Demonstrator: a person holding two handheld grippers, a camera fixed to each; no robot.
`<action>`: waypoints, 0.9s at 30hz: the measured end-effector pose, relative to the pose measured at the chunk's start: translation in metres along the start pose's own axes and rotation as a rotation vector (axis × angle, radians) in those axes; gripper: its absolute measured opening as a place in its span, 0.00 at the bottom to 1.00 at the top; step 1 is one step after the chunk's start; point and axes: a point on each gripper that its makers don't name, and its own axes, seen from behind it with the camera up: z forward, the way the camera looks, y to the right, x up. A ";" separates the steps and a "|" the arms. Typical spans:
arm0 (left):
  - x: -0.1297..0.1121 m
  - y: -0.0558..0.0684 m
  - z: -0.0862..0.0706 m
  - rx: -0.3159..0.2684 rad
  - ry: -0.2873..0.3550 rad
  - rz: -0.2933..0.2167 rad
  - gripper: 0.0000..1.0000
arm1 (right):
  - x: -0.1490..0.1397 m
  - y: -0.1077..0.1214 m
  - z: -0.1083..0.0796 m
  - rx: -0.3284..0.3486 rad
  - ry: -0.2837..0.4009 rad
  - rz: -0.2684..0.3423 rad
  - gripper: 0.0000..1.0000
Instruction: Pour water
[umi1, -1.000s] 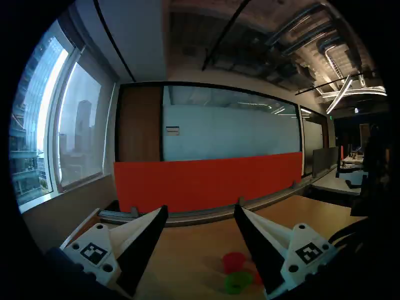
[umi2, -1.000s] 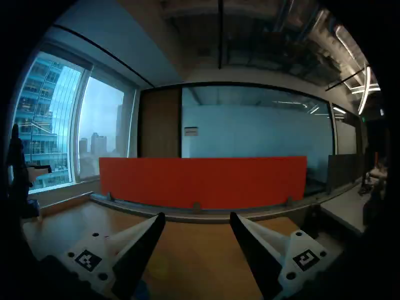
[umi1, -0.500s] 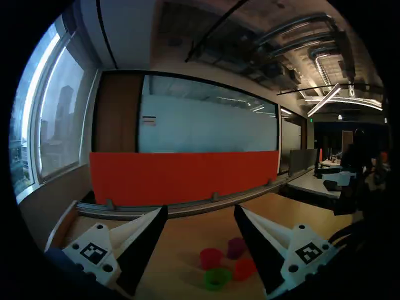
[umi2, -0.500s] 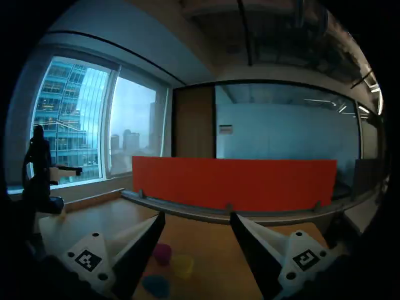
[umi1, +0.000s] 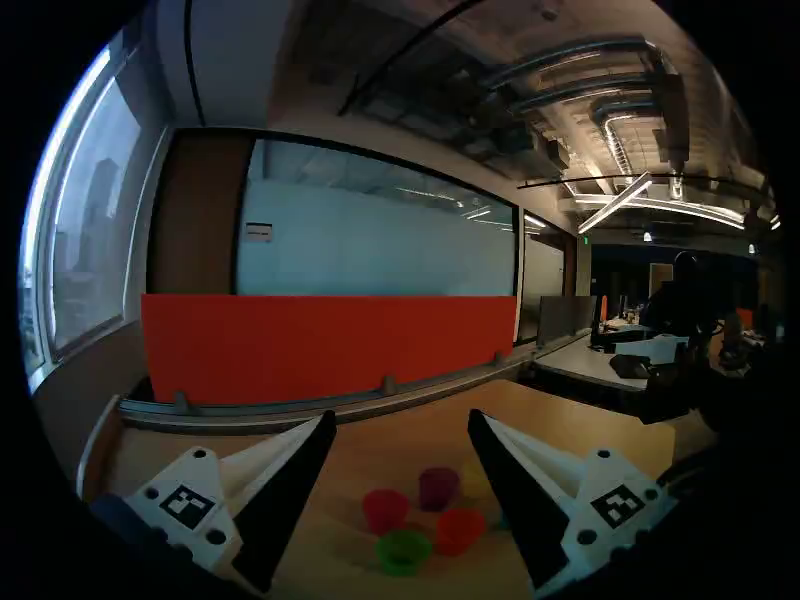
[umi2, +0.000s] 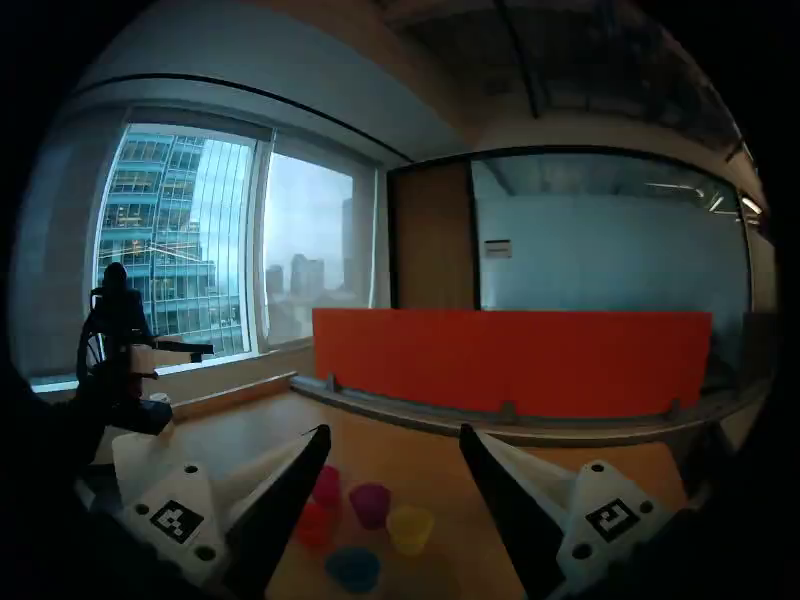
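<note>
— Plastic cups (umi1: 437, 490) are bunched mid-bench (umi1: 400, 455), well short of the orange divider (umi1: 330, 345) along the far edge. Can't tell which one holds water.
— Left gripper (umi1: 400, 415) and right gripper (umi2: 394, 430): fingers spread, holding nothing, both clear of the cups.
— Risk: cups look light and stand touching or nearly so. A finger wedged between them likely tips a neighbour.
— Agreed. An off-centre pinch on a thin wall could also pop the cup out and spill it.
</note>
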 end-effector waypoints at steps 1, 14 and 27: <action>-0.002 0.001 0.000 -0.005 -0.007 0.002 0.98 | -0.001 -0.001 0.000 0.006 -0.006 -0.002 1.00; -0.035 0.011 0.002 -0.073 -0.085 0.041 0.98 | -0.030 -0.014 -0.001 0.078 -0.097 -0.068 1.00; -0.090 0.016 0.007 -0.108 -0.174 0.061 0.98 | -0.076 -0.017 -0.001 0.129 -0.190 -0.073 1.00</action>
